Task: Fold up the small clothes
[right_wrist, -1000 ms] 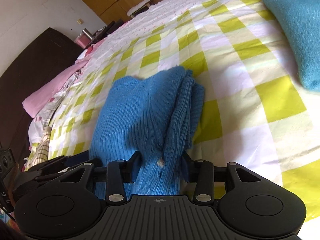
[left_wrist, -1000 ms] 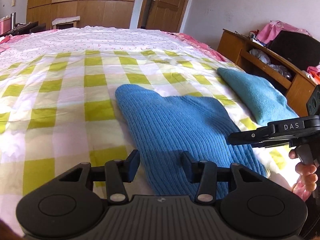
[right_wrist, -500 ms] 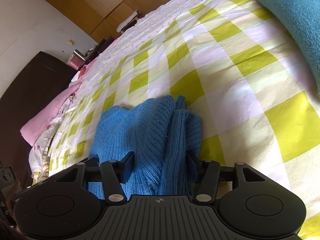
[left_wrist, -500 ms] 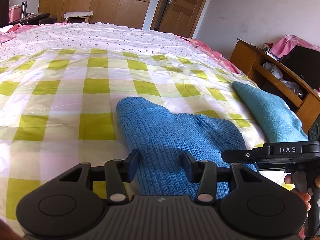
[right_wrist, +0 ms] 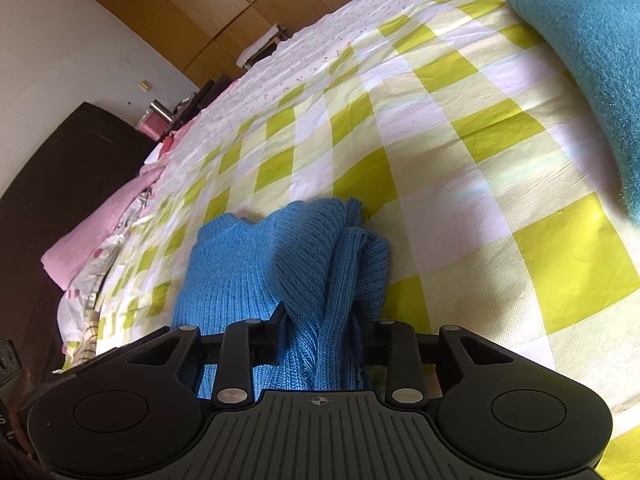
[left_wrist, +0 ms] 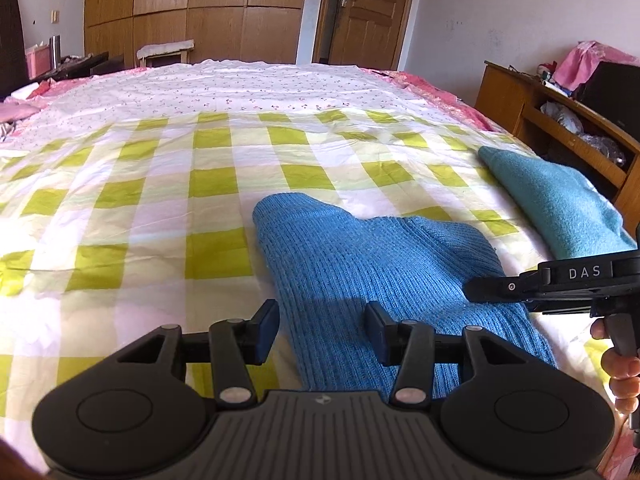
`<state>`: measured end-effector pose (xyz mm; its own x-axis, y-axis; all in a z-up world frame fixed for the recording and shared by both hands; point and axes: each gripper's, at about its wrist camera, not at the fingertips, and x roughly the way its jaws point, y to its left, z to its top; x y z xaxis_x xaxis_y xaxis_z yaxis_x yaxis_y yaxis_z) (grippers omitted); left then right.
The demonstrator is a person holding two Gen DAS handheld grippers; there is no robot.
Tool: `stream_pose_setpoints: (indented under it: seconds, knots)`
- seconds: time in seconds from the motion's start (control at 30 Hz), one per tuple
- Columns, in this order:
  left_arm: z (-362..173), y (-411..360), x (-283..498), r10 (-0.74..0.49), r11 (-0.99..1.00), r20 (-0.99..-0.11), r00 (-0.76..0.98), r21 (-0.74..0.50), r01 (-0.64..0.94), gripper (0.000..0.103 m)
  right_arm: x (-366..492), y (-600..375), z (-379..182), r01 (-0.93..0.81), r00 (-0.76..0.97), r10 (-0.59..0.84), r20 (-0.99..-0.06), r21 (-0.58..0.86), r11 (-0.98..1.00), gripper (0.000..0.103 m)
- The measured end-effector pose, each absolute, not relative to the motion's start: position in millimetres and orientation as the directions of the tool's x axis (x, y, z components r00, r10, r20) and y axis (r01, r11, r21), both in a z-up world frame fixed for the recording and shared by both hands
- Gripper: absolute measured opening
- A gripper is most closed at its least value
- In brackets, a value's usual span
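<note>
The bed (left_wrist: 160, 208) fills both views, its green-checked sheet spread wide ahead of the tools, and a teal folded cloth (left_wrist: 560, 208) sits forward and to the right of the left tool, well apart from the work. The blue knit sweater (left_wrist: 380, 272) lies directly ahead of both tools, its long axis running away from them up the bed, ribs pointing the same way. The right tool (right_wrist: 320, 340) is the nearer one and has it: jaws pressed in on a bunched, doubled edge of the knit, which stands up between them. The left tool (left_wrist: 320, 320) hangs just above the near hem with its jaws spread wide and nothing in them, the sweater's left edge just ahead between the fingers. Against a second ago, the left camera sits more upright and sees farther up the bed, while in the right view the gathered knit looks shorter and more bunched. Next move, I'd judge, is carrying that pinched edge across.
</note>
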<state>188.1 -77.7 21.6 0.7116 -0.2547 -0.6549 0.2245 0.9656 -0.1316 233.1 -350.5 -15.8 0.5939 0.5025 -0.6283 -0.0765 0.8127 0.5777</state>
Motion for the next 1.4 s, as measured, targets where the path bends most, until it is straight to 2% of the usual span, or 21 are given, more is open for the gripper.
stream_pose_setpoints:
  seconds: [0.17,0.63,1.3,1.4]
  knots:
    - [24.3,-85.1,181.0,-0.214,0.973,-0.653,0.727,-0.072,0.221,0.051,222.5,-345.1,-7.8,-0.108,0.615,0.47,-0.633,0.523,0.846,0.035]
    - [27.1,-85.9,169.4,-0.191,0.979,-0.664,0.723,-0.072,0.192,0.052,199.4,-329.4,6.6,-0.177,0.627,0.407,-0.665,0.387,0.905,0.047]
    - [28.4,-87.0,159.5,-0.177,0.982,-0.676,0.715,-0.077,0.17,0.053,183.5,-329.2,9.4,-0.167,0.628,0.395,-0.671,0.38,0.91,0.051]
    - [27.3,-85.7,157.0,-0.179,0.982,-0.678,0.713,-0.082,0.168,0.054,179.2,-326.3,7.4,-0.155,0.616,0.371,-0.694,0.355,0.922,0.051]
